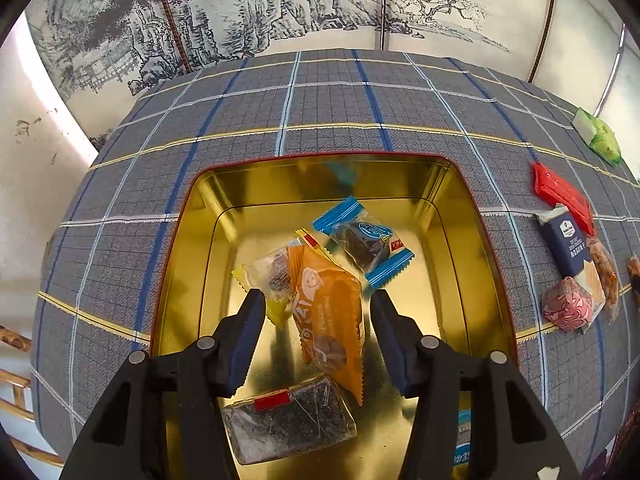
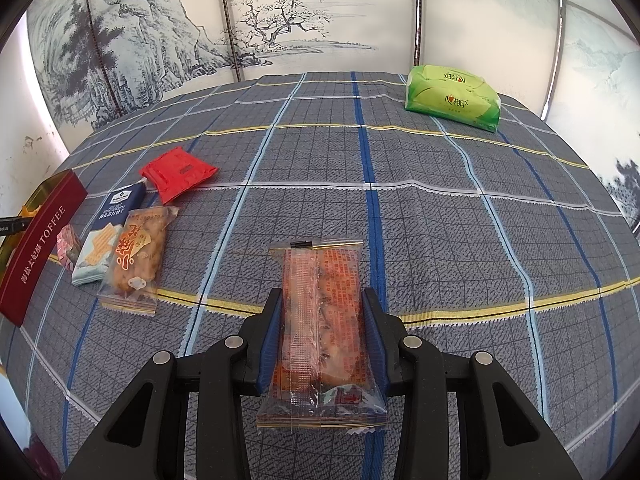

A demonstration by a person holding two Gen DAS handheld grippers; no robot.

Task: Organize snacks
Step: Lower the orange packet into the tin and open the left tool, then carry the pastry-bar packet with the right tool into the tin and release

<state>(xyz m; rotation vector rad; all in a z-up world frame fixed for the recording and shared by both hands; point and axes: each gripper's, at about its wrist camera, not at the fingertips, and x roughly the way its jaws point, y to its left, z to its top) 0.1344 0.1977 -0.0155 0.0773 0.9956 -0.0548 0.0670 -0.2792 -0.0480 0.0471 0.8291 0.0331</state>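
Hovering over the gold-lined red tin [image 1: 192, 216] at lower centre, the left tongs [image 1: 318, 304] stand spread around an orange wrapped snack [image 1: 328, 312], several packets already inside; the right tongs [image 2: 323, 300] pinch a clear red-printed packet [image 2: 320, 320], with several more packets waiting on the plaid-covered bench [image 2: 440, 220].

Gold tin [image 1: 448, 200], grey plaid tablecloth [image 2: 440, 216], orange packet [image 1: 332, 312], green tissue pack [image 2: 454, 96]

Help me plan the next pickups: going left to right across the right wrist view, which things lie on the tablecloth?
Toffee tin → pink-wrapped snack → red packet → clear red-printed snack held in the right gripper → green tissue pack.
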